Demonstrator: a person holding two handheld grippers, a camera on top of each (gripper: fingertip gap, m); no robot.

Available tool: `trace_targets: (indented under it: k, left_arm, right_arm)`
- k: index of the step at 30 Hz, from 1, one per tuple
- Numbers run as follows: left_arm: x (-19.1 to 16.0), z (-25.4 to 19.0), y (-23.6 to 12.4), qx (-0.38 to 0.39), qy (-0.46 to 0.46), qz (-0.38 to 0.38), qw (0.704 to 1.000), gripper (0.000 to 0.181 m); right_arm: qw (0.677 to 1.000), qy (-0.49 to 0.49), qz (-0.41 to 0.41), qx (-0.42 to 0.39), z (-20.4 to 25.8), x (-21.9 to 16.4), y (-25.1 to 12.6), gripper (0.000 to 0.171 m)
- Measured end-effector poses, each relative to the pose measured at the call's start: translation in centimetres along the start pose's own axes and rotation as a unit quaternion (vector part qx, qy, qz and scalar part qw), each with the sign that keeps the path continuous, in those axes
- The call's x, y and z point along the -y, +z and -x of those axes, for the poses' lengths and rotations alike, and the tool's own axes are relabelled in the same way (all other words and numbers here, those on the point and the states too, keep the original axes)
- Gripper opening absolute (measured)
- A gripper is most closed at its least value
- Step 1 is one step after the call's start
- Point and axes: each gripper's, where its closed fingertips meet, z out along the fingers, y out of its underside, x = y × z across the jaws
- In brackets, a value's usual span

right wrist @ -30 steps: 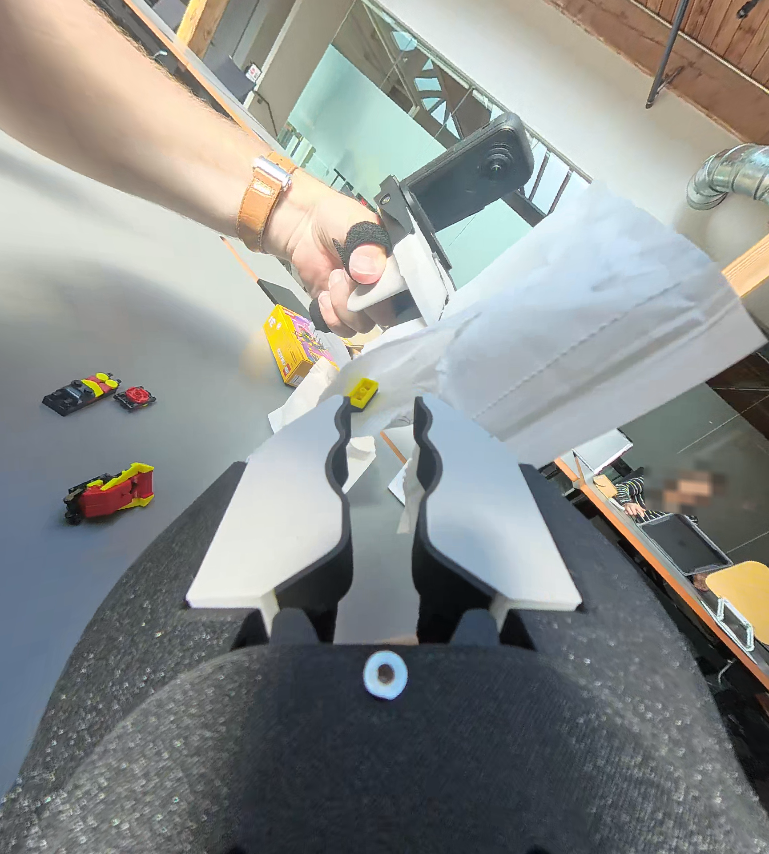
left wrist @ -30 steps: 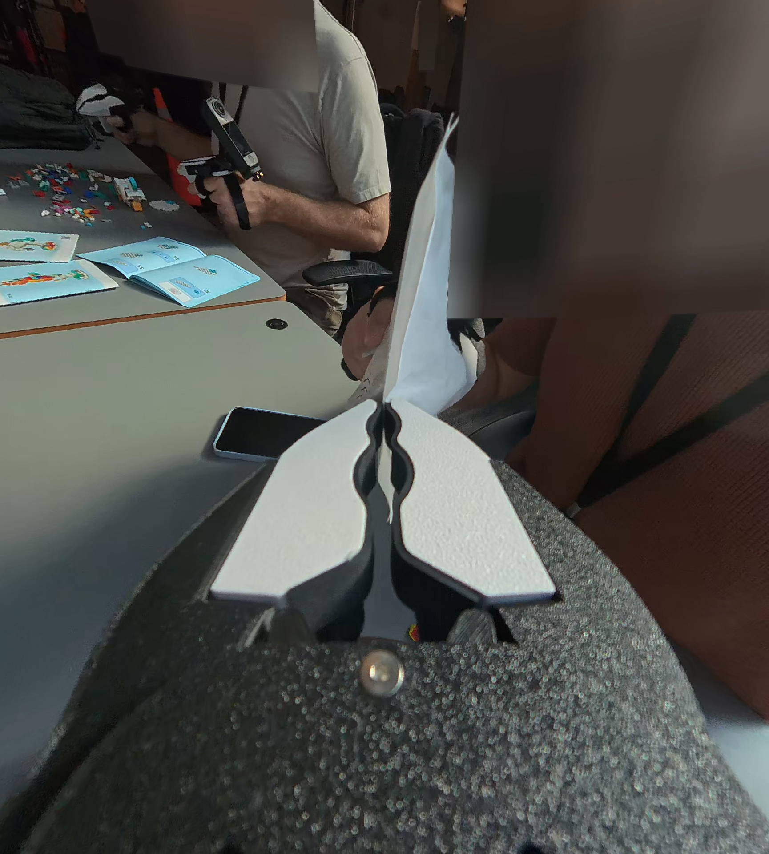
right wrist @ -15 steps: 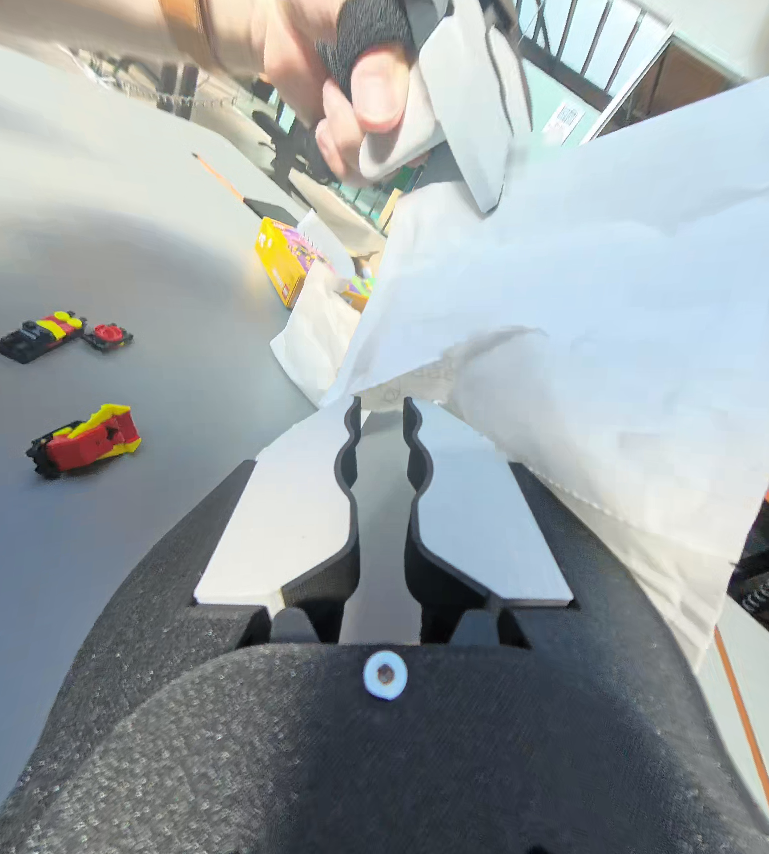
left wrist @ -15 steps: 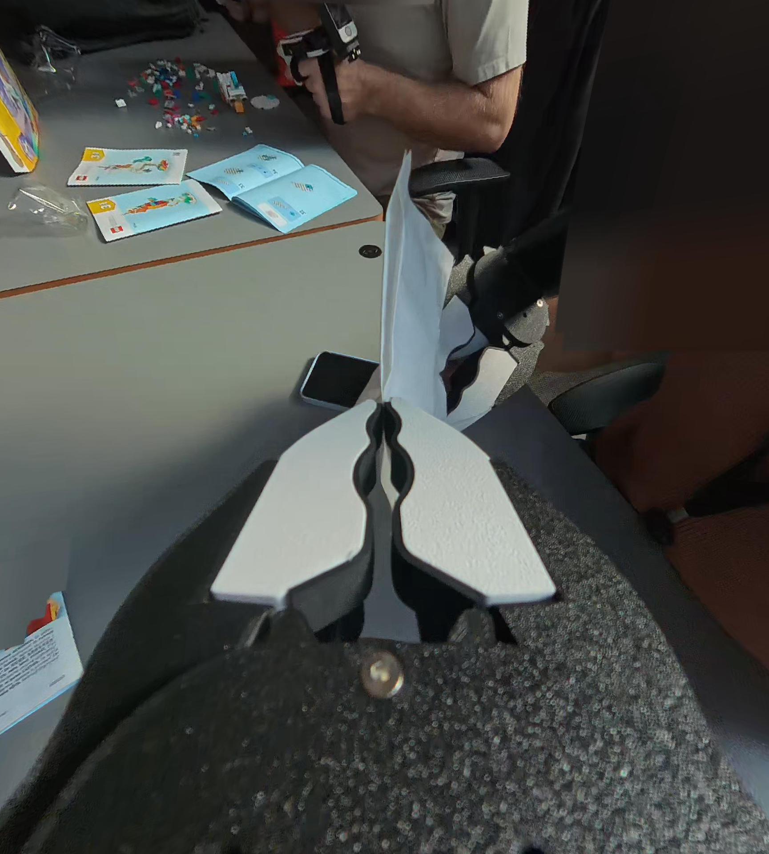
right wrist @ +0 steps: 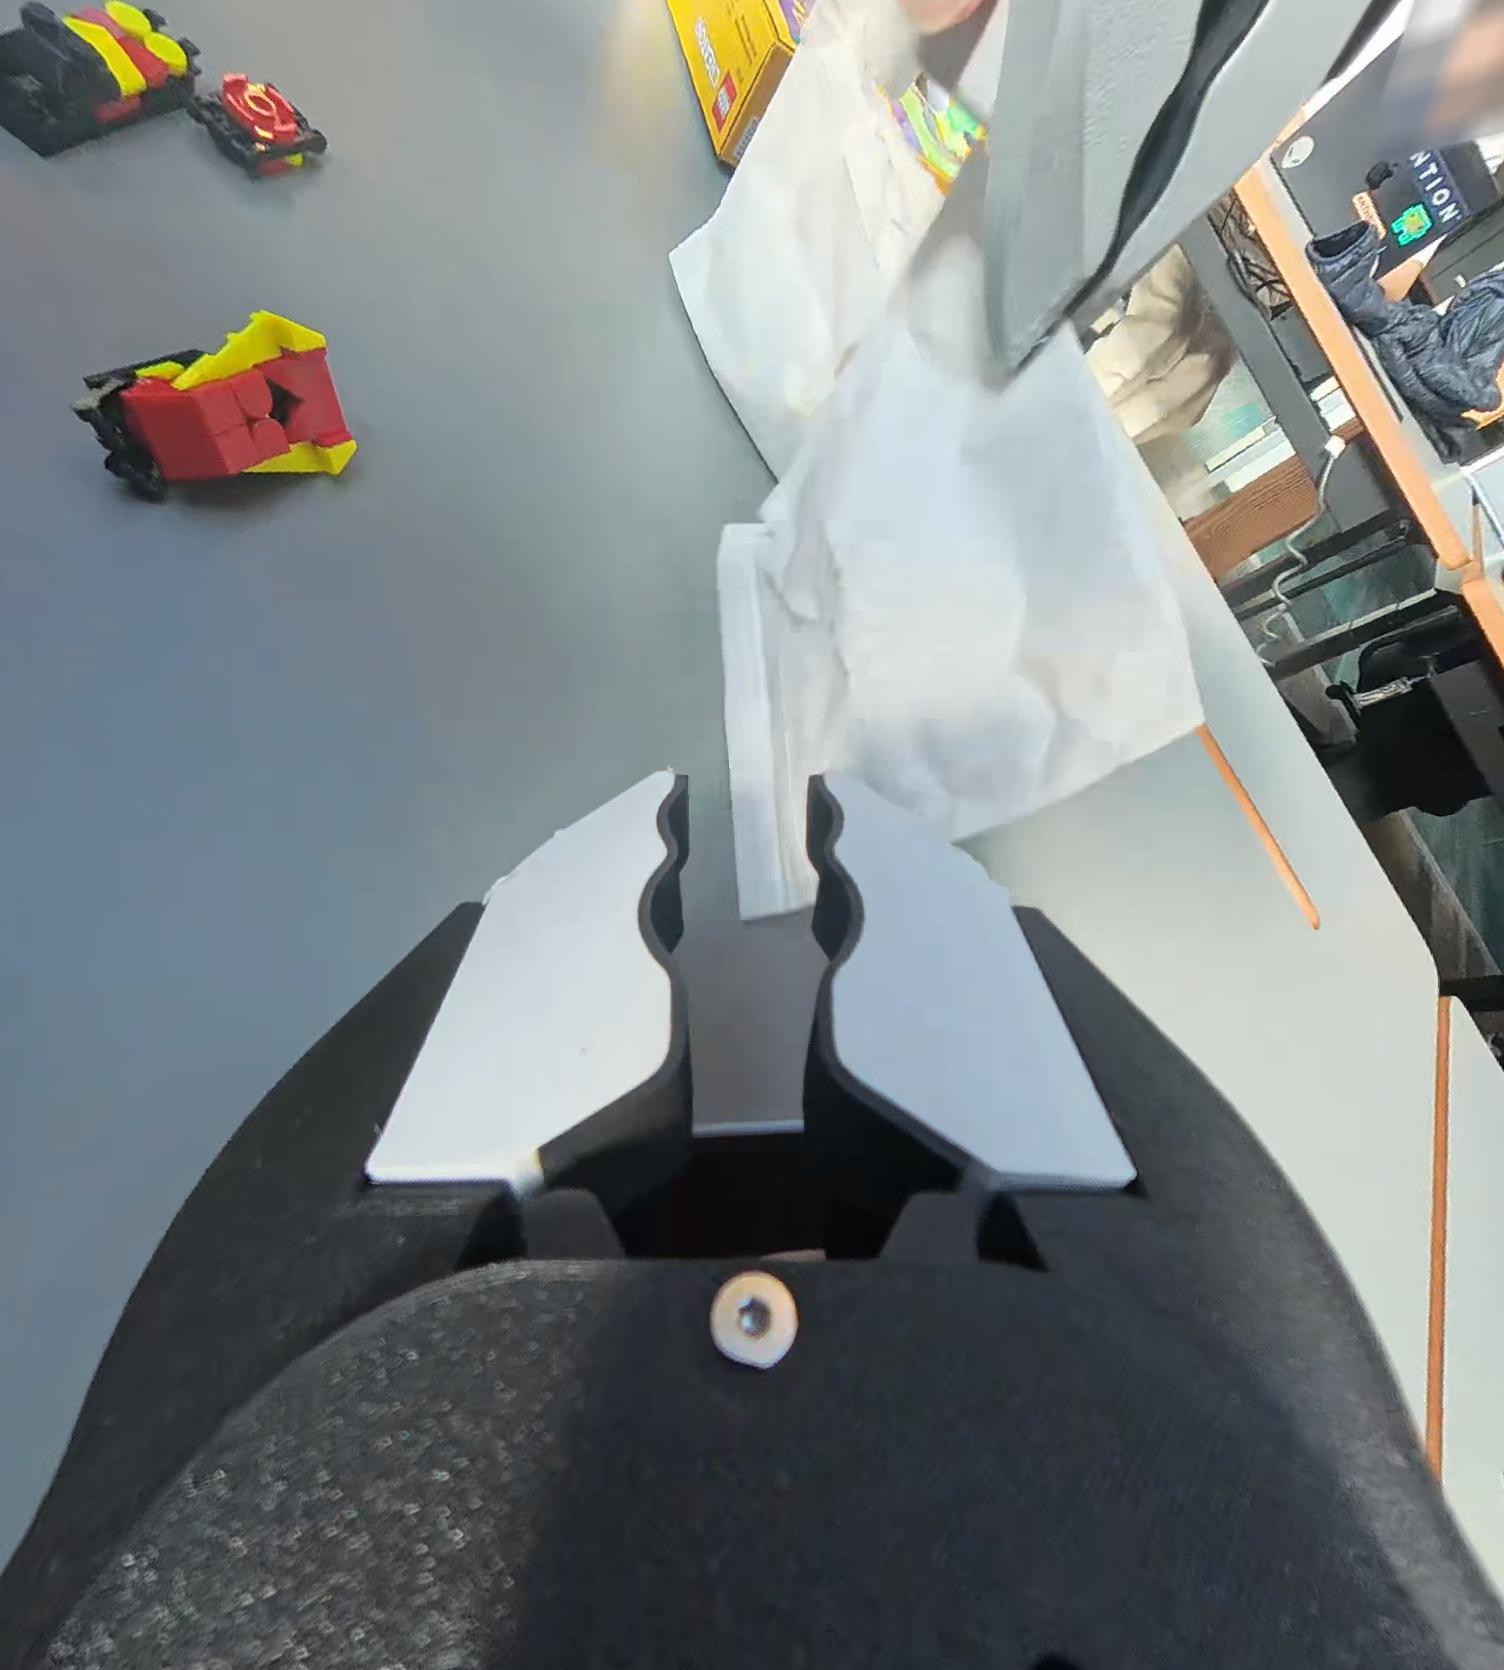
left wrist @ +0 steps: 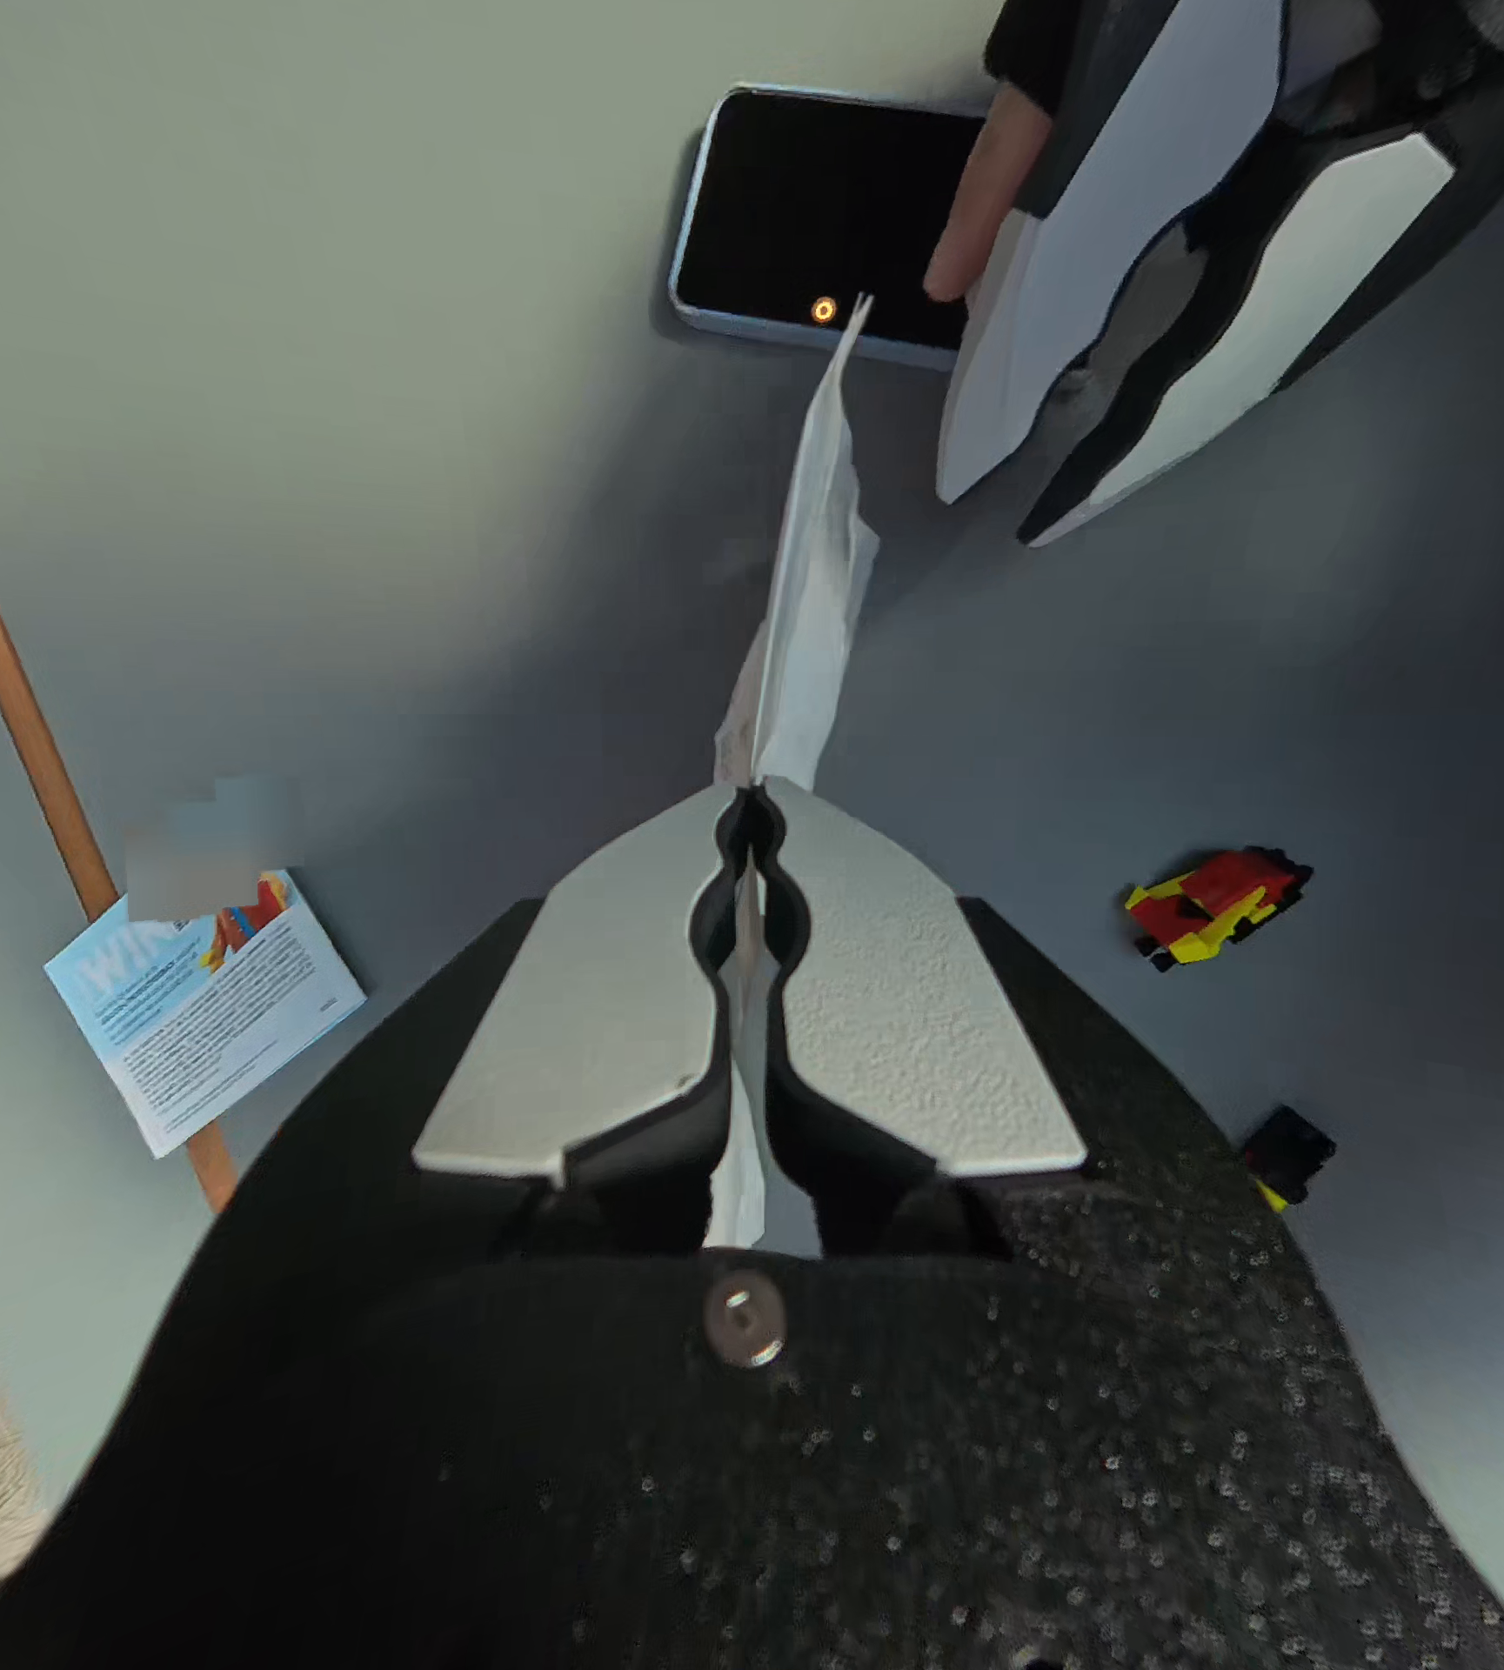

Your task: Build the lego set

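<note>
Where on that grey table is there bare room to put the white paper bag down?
The widest bare stretch lies between the phone, the leaflet and the left gripper holding the white paper bag. It is crowded toward the red-and-yellow lego pieces, the yellow box and other white wrappers.

Found small print on a blue leaflet (left wrist: 215,1012), a logo on a yellow box (right wrist: 734,77), and lettering on a dark sign (right wrist: 1435,194) far behind.
</note>
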Motion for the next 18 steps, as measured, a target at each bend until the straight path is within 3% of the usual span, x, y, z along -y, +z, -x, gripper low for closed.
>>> trace_targets:
  k: [6, 8, 9, 10, 12, 18]
  left_arm:
    - [0.2, -1.1, 1.6, -0.008, 0.024, 0.017, 1.000, 0.000]
    - [1.3, -0.5, 1.0, 0.011, 0.020, -0.013, 1.000, 0.000]
    - [1.2, -1.1, 1.3, -0.004, 0.019, -0.006, 1.000, 0.000]
    - [0.7, -0.3, 1.4, 0.028, 0.040, 0.015, 0.999, 0.000]
    - [1.3, -0.9, 1.2, 0.008, 0.022, -0.008, 1.000, 0.000]
    - [0.0, 0.3, 0.0, 0.057, 0.028, 0.009, 0.998, 0.000]
  right_arm:
    - [0.999, -0.002, 0.036, 0.015, -0.1, -0.8, 1.2, 0.028]
    - [0.999, -0.006, 0.042, 0.011, -0.3, -0.9, 1.3, 0.027]
    - [0.999, -0.004, 0.039, 0.017, -0.1, -0.8, 1.4, 0.026]
    - [0.999, -0.005, 0.047, 0.019, 0.0, -1.0, 1.5, 0.026]
    - [0.999, -0.013, 0.048, 0.021, 0.2, -1.0, 1.6, 0.026]
    - [0.999, -0.015, 0.044, 0.009, -0.1, -0.4, 1.6, 0.026]
